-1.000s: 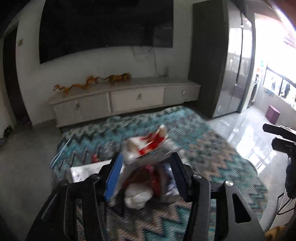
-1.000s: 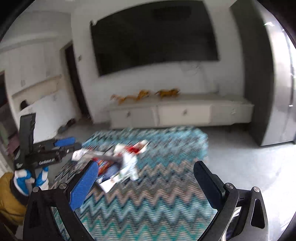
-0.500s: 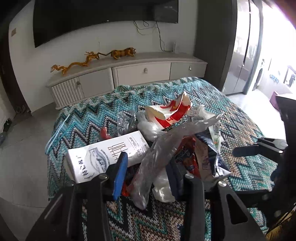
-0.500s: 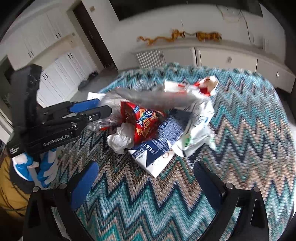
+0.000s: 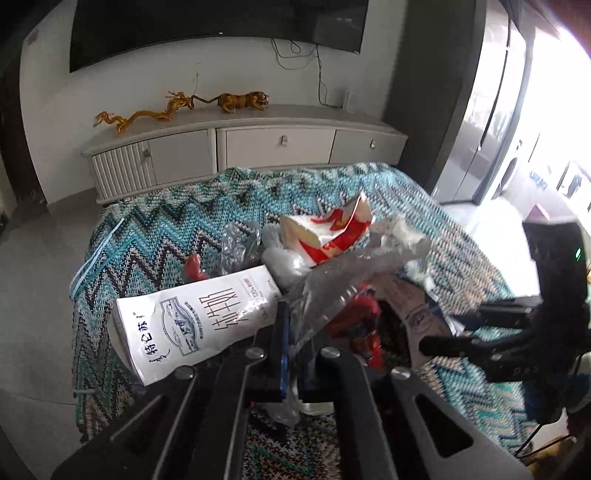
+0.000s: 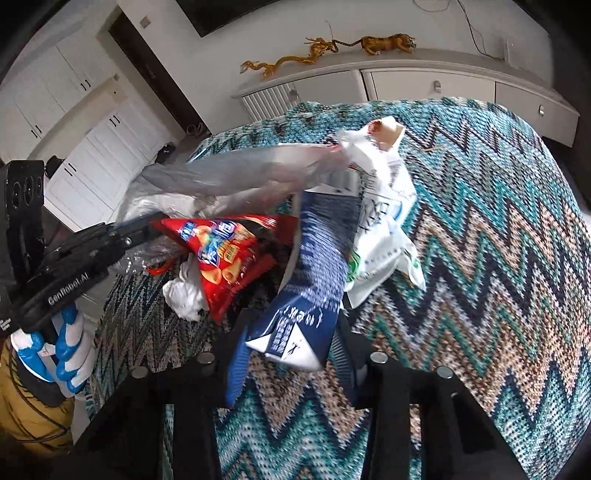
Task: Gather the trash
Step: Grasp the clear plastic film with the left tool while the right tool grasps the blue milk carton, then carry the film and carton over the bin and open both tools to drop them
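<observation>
A heap of trash lies on a zigzag-patterned cover (image 6: 498, 258). My left gripper (image 5: 291, 332) is shut on a clear plastic bag (image 5: 343, 280), which stretches over the heap; the bag also shows in the right wrist view (image 6: 251, 173). My right gripper (image 6: 291, 354) has its jaws closed on a blue-and-white milk carton (image 6: 306, 295). A white milk carton (image 5: 192, 321), a red-and-white paper box (image 5: 328, 232), a red snack bag (image 6: 221, 254), a crumpled tissue (image 6: 184, 291) and a white-and-green wrapper (image 6: 384, 236) lie in the heap.
A white low cabinet (image 5: 240, 151) with golden dragon and tiger figures (image 5: 177, 107) stands against the far wall under a dark TV (image 5: 207, 26). A tall dark cupboard (image 5: 461, 92) is at the right. White wardrobe doors (image 6: 92, 144) are at the left.
Both grippers have come down to the heap. The left jaws have shut on the clear plastic bag. The right jaws, wide open before, have closed on the blue-and-white carton.
</observation>
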Motion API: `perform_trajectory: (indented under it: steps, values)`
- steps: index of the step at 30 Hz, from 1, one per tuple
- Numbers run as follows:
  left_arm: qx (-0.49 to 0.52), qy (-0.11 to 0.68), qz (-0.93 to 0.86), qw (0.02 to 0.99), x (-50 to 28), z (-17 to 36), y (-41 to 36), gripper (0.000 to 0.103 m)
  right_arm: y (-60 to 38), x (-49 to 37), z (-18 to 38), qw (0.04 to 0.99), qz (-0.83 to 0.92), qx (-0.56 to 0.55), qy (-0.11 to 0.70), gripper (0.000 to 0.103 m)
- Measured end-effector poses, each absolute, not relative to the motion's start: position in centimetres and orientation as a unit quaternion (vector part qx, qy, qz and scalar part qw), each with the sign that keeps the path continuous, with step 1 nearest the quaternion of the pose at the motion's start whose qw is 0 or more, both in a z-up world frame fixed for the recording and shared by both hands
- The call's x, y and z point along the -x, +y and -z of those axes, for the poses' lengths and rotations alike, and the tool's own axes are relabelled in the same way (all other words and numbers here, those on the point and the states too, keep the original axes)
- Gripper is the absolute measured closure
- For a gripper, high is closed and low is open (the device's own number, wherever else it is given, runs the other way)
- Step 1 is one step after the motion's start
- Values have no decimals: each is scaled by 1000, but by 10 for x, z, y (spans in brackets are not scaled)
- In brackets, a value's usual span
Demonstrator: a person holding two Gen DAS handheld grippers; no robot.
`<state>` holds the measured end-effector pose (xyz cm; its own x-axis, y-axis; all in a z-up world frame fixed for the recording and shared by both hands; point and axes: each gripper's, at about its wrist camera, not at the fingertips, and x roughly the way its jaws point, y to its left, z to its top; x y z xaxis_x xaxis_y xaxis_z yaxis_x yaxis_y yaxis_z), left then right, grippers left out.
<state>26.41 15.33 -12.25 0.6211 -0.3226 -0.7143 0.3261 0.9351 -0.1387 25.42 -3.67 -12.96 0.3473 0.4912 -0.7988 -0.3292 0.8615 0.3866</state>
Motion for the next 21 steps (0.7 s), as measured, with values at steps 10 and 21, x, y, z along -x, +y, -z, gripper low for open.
perform_trajectory:
  steps: [10, 21]
  values:
    - [31, 355, 176, 918, -242, 75, 161, 102, -45, -233, 100, 821, -294, -80, 483, 69]
    - [33, 319, 179, 930, -216, 24, 144, 102, -96, -200, 44, 855, -302, -117, 405, 69]
